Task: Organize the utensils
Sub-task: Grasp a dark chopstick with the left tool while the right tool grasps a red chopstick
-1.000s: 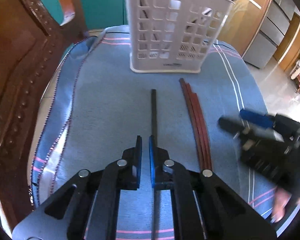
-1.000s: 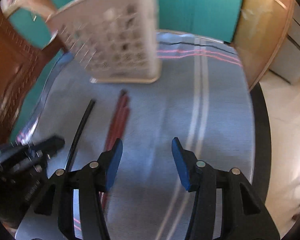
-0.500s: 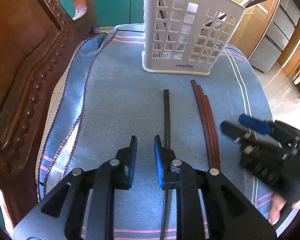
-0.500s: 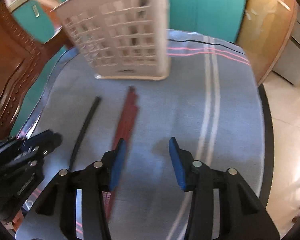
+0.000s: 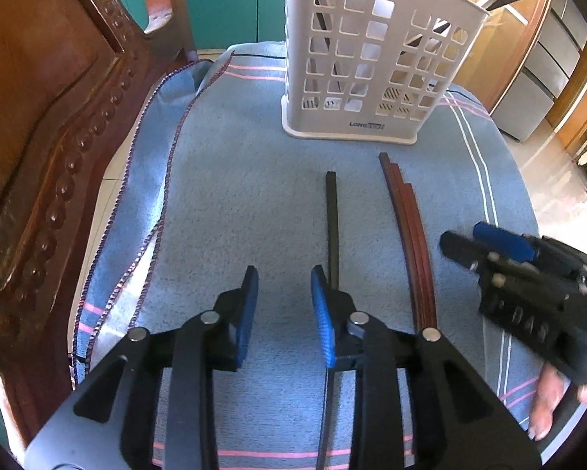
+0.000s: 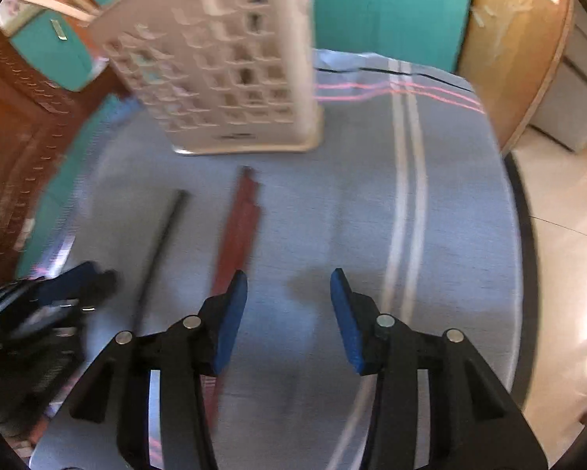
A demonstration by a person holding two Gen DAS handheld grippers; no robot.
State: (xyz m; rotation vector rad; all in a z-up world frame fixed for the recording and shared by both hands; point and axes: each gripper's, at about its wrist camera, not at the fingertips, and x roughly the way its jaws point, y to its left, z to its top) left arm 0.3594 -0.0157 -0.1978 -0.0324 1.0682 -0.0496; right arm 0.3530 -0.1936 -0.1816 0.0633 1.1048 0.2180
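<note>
A black chopstick (image 5: 332, 227) and a bundle of reddish-brown chopsticks (image 5: 412, 235) lie side by side on the blue cloth (image 5: 234, 203). A white slotted utensil holder (image 5: 367, 58) stands behind them. My left gripper (image 5: 283, 313) is open and empty, just left of the black chopstick. My right gripper (image 6: 289, 313) is open and empty, right of the reddish-brown chopsticks (image 6: 238, 231); it also shows in the left wrist view (image 5: 489, 246). The black chopstick (image 6: 164, 243) and holder (image 6: 230, 70) are blurred there.
A carved wooden chair back (image 5: 46, 117) stands close along the left. The cloth-covered table ends at the right, with tiled floor (image 6: 559, 235) below. Wooden cabinets (image 5: 528, 78) stand at the far right.
My left gripper has opened wider and drawn back slightly to the left of the black chopstick. My right gripper has shifted left, toward the reddish-brown chopsticks.
</note>
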